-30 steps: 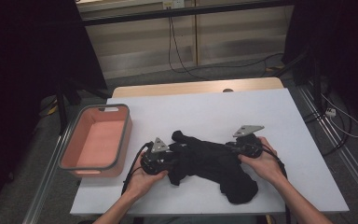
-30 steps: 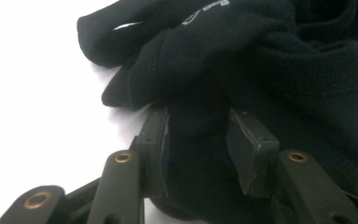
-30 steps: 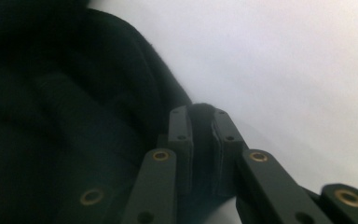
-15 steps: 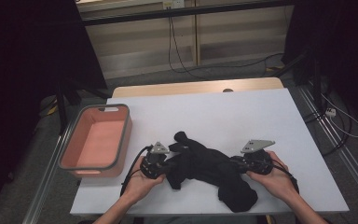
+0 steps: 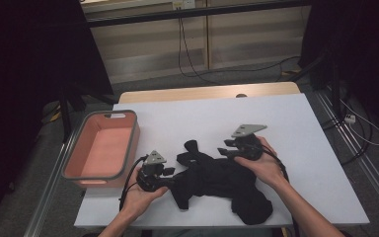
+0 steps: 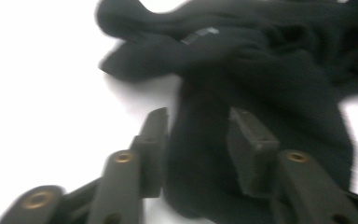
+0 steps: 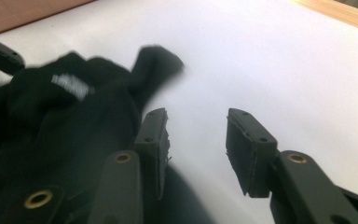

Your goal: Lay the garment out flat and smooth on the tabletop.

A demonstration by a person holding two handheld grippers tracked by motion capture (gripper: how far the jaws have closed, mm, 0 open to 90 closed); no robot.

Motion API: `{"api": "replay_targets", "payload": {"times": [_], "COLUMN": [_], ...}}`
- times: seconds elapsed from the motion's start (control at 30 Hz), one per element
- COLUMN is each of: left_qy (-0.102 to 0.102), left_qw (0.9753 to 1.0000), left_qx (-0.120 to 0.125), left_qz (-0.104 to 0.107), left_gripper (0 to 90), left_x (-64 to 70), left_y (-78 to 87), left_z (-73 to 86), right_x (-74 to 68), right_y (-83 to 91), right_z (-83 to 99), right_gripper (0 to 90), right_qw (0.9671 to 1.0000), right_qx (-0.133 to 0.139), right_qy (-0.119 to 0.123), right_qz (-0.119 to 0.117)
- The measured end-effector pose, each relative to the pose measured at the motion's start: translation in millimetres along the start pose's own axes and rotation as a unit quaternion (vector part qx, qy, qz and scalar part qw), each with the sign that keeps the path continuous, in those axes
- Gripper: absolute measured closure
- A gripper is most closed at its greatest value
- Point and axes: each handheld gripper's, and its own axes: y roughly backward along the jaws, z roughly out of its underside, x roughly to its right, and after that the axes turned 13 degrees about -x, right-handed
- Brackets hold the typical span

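High view: black garment (image 5: pixel 217 180) spread on white worktop (image 5: pixel 296 128), beside pink basket (image 5: pixel 101 148). Left tool (image 6: pixel 198 140) parted around a fold; right tool (image 7: pixel 196 140) open, empty, at garment's edge.

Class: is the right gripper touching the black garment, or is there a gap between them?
Cannot tell. In the right gripper view, the right gripper stands open with white table between its jaws, while the black garment lies beside one jaw.

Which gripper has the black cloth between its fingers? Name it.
The left gripper: the crumpled black cloth garment runs between its open fingers. The right gripper is open over bare white table, with the garment beside it.
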Motion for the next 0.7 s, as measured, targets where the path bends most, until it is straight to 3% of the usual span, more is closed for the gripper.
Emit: {"api": "replay_targets", "payload": {"times": [0.1,0.17,0.33,0.5,0.6,0.7], "left_qy": [0.006,-0.001,-0.004,-0.004,-0.007,-0.001], "left_qw": [0.9999,0.9998,0.9998,0.9996,0.9995,0.9996], "left_qx": [-0.001,-0.002,-0.004,-0.007,-0.010,-0.006], "left_qz": [-0.011,-0.020,-0.021,-0.026,-0.029,-0.027], "left_gripper": [49.5,48.6,47.5,45.1,44.5,43.7], "left_x": [-4.2,-5.7,-6.7,-7.5,-7.5,-6.6], "left_y": [-4.4,-5.4,-6.8,-8.2,-10.1,-11.3], "left_z": [-1.9,-2.2,-1.6,-1.3,-1.3,-1.7], "right_x": [-1.0,-2.2,-4.5,-11.2,-12.8,-15.0], "right_y": [-20.4,-32.0,-61.4,-86.1,-95.0,-102.8], "right_z": [-22.7,-36.4,-60.4,-68.8,-69.2,-70.4], "right_gripper": [64.0,66.0,66.6,64.5,60.2,59.1], "right_qw": [0.9999,0.9998,0.9989,0.9972,0.9971,0.9958], "right_qx": [-0.006,-0.011,-0.032,-0.057,-0.060,-0.072], "right_qy": [0.009,0.016,0.031,0.045,0.039,0.051], "right_qz": [-0.005,-0.004,-0.015,-0.019,-0.024,-0.023]}}
